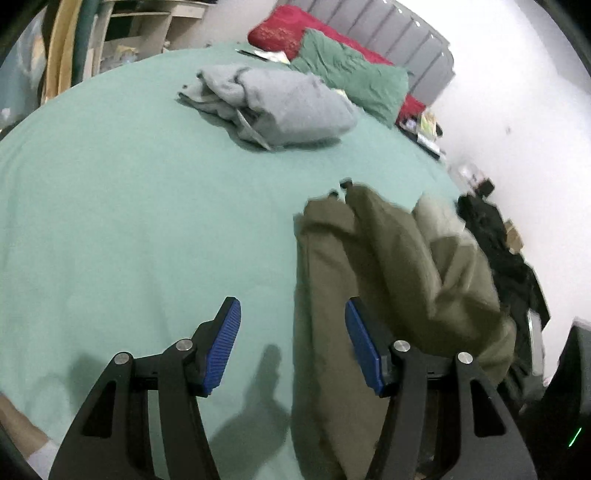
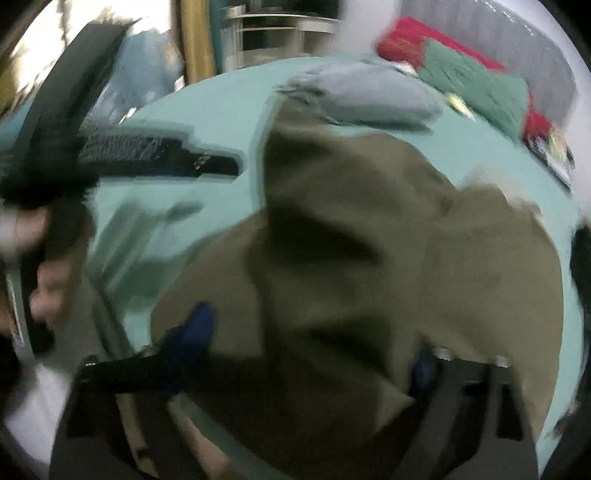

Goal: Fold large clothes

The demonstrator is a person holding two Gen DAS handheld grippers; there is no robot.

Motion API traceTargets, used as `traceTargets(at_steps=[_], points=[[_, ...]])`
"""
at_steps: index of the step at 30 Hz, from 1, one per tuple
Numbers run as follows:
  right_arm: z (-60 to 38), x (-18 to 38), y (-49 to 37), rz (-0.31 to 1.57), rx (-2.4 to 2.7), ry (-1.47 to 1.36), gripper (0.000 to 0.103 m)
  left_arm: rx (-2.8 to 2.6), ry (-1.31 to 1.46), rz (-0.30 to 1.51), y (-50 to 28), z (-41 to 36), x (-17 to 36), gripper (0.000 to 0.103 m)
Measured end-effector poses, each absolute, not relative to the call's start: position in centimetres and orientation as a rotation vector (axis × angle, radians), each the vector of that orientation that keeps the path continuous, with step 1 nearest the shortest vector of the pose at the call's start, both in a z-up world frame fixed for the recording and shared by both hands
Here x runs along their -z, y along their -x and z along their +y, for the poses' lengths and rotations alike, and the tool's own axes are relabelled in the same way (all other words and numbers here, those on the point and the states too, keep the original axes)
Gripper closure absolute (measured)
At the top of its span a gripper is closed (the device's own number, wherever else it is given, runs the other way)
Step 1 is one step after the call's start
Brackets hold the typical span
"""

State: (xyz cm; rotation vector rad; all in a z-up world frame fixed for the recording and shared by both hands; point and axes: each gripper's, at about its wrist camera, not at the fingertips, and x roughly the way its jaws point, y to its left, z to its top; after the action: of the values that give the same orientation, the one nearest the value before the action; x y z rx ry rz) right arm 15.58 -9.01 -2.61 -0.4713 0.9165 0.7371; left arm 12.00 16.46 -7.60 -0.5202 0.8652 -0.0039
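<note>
Olive-green cloth, the large garment (image 1: 399, 266) I am folding, lies heaped at the lower right of the left wrist view on the mint-green bed (image 1: 129, 206), and it fills the middle of the blurred right wrist view. My left hand-held gripper (image 1: 293, 343) hangs released above the bed, its blue pads (image 1: 225, 347) parted with nothing between them, the garment's edge lying just beneath the right pad. My right hand-held gripper (image 2: 306, 343) stands wide, cloth draped across the gap; I judge it has let go, since no pad visibly presses the fabric. A folded grey garment (image 1: 280, 107) rests at the upper centre near the green pillow (image 1: 351, 77) and red pillow (image 1: 280, 33), set aside, I judge, as finished work. The olive piece is not yet squared.
</note>
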Motion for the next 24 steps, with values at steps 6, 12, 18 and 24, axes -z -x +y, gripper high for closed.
traceTargets(at_steps=[6, 12, 18, 24], points=[[-11.0, 1.6, -15.1, 0.906, -0.796, 0.377, 0.007, 0.081, 0.546, 0.792, -13.7, 16.8, 3.3, 0.041], [-13.8, -1.4, -14.0, 0.863, -0.818, 0.274, 0.007, 0.365, 0.405, 0.841, -19.0, 8.9, -1.9, 0.041], [-20.8, -4.4, -13.3, 0.796, -0.744, 0.122, 0.007, 0.502, 0.199, 1.067, -22.7, -0.7, 0.7, 0.041], [-30.6, -2.5, -16.5, 0.817, -0.465, -0.047, 0.007, 0.483, 0.137, 1.259, -23.0, -4.0, 7.3, 0.041]])
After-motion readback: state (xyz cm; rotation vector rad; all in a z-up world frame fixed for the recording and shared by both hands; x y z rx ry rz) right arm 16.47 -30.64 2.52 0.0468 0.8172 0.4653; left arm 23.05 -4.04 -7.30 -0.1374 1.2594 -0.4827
